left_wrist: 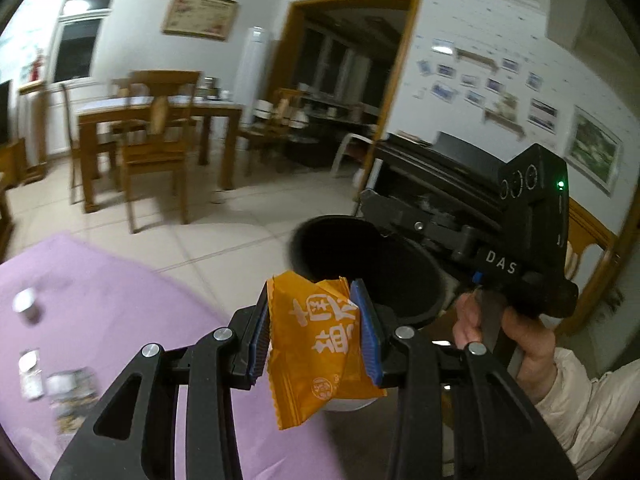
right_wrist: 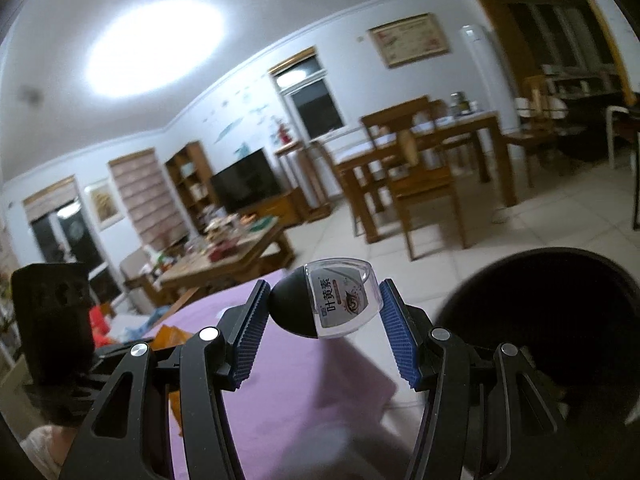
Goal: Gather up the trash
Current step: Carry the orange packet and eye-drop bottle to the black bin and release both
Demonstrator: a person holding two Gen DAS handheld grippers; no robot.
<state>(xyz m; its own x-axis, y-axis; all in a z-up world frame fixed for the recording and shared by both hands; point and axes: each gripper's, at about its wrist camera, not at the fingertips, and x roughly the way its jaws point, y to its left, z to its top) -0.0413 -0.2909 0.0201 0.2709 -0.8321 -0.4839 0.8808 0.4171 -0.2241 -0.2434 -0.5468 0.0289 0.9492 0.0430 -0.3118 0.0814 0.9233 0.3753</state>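
Beside purple tablecloth (left_wrist: pixel 120 300), tiled floor (left_wrist: pixel 224 236), wooden dining table (left_wrist: pixel 160 114)

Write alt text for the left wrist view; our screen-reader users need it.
The left gripper pinches an orange snack wrapper near a black trash bin. Beside it, a hand holds the right gripper; a purple cloth lies lower left.

Items on purple cloth (left_wrist: pixel 120 320): at the left edge of the left wrist view, smeared by blur; their kind cannot be told.
Black bin (left_wrist: pixel 372 272): its near rim is covered by the orange wrapper (left_wrist: pixel 316 344); its inside is too dark to read.
Black bin, right wrist view (right_wrist: pixel 560 320): cut off at the right edge.
Dining chairs (left_wrist: pixel 156 136): blurred.
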